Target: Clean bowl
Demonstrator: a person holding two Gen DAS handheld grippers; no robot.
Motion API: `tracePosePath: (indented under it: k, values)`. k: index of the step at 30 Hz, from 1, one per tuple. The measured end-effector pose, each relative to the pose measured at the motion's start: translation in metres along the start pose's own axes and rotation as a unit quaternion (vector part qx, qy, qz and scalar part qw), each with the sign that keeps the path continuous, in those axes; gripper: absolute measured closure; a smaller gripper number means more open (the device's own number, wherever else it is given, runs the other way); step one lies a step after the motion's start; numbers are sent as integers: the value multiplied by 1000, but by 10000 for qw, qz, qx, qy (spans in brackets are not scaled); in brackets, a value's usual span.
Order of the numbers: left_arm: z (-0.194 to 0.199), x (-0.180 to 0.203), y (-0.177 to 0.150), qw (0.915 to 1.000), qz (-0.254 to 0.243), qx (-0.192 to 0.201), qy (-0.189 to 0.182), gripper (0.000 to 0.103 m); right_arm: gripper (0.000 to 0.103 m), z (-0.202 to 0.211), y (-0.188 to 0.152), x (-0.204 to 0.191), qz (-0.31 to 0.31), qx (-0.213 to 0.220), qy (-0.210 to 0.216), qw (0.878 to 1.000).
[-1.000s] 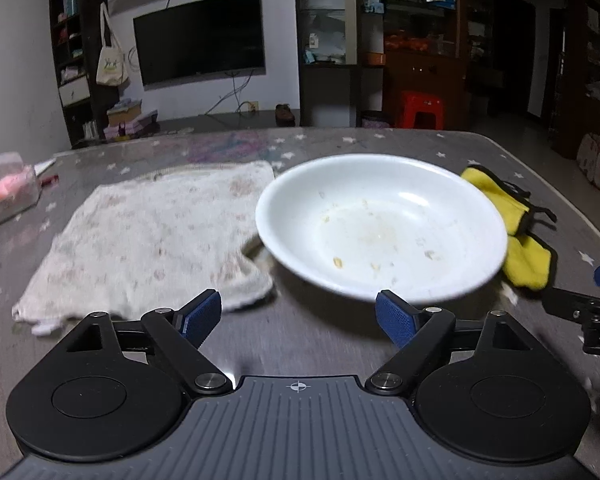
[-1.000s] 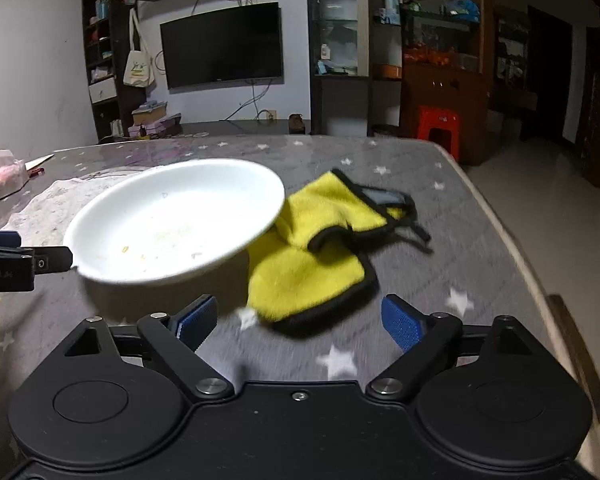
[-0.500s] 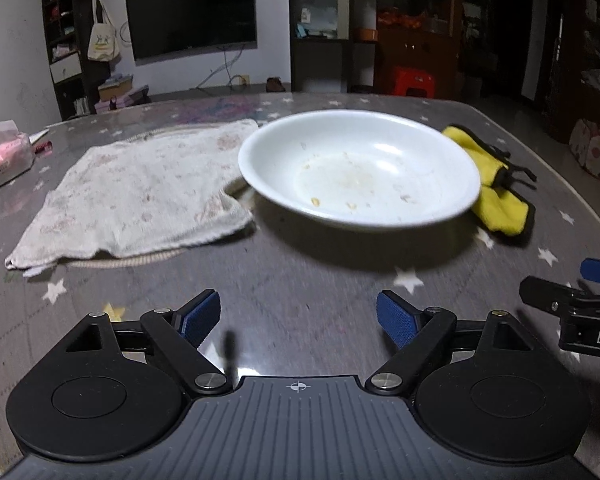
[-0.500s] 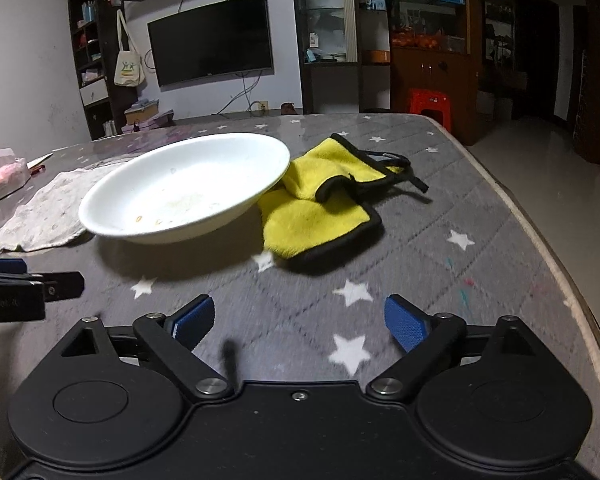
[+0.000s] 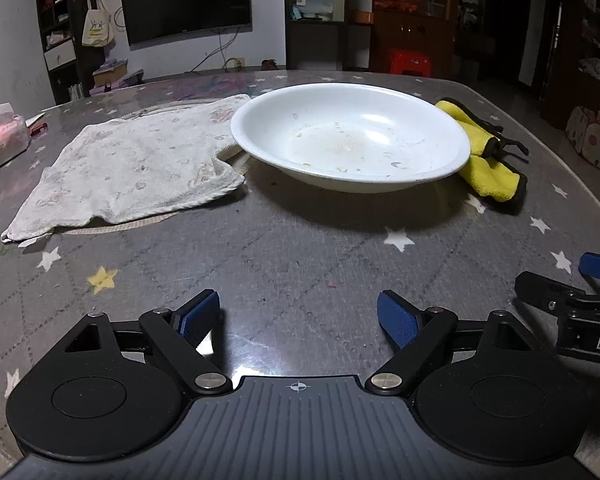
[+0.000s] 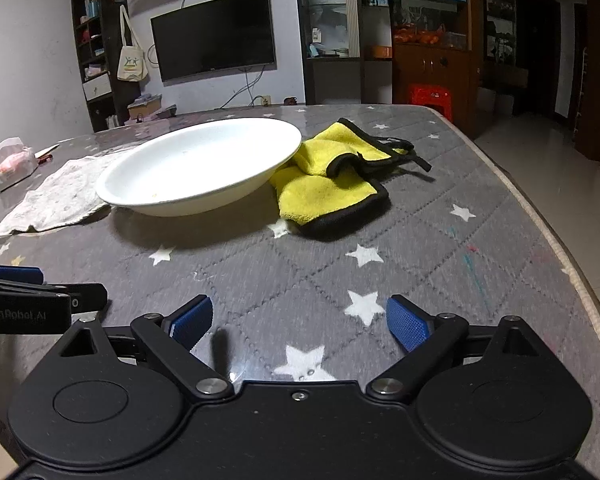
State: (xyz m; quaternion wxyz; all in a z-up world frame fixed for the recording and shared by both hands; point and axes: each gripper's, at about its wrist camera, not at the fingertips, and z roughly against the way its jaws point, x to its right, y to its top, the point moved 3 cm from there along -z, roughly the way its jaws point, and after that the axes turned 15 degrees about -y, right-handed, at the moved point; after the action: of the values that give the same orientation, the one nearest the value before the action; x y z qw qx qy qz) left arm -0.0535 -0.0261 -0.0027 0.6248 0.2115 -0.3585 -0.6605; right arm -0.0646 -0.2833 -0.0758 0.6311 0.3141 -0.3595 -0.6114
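The wide white ceramic bowl [image 5: 350, 136] sits on the grey star-patterned worktop [image 5: 300, 264], its rim hiding part of the yellow black-edged cloth [image 6: 324, 184] at 3 o'clock. Both the left gripper [image 5: 299, 314] and right gripper [image 6: 299, 320] have fingers released, empty, and farther back than a second ago.

left cam: low at the near bench [image 5: 300, 248] edge, facing far
right cam: same, further right
shared: bowl [image 5: 350, 136], both cloths
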Motion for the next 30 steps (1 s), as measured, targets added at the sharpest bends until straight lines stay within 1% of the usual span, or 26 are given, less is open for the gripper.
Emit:
tracePosePath:
  k: [2,10,14,23,30]
  values:
    - [1,-1,-1,10000,12,4,-5,16,5,0,0,2,-7,5,-34,10000]
    - [1,0,-2,10000,20,22,-8,16,4,2,-5,8,17,1,-73,10000]
    - [1,1,-3,10000,6,20,-8,15,1,1,-4,10,5,-16,-69,10000]
    - [-1,7,2,10000,-5,12,-18,9,0,0,-8,3,218,21,-225,9995]
    - [-3,12,4,10000,-19,12,-33,6,0,-1,-7,5,237,-1,-230,9995]
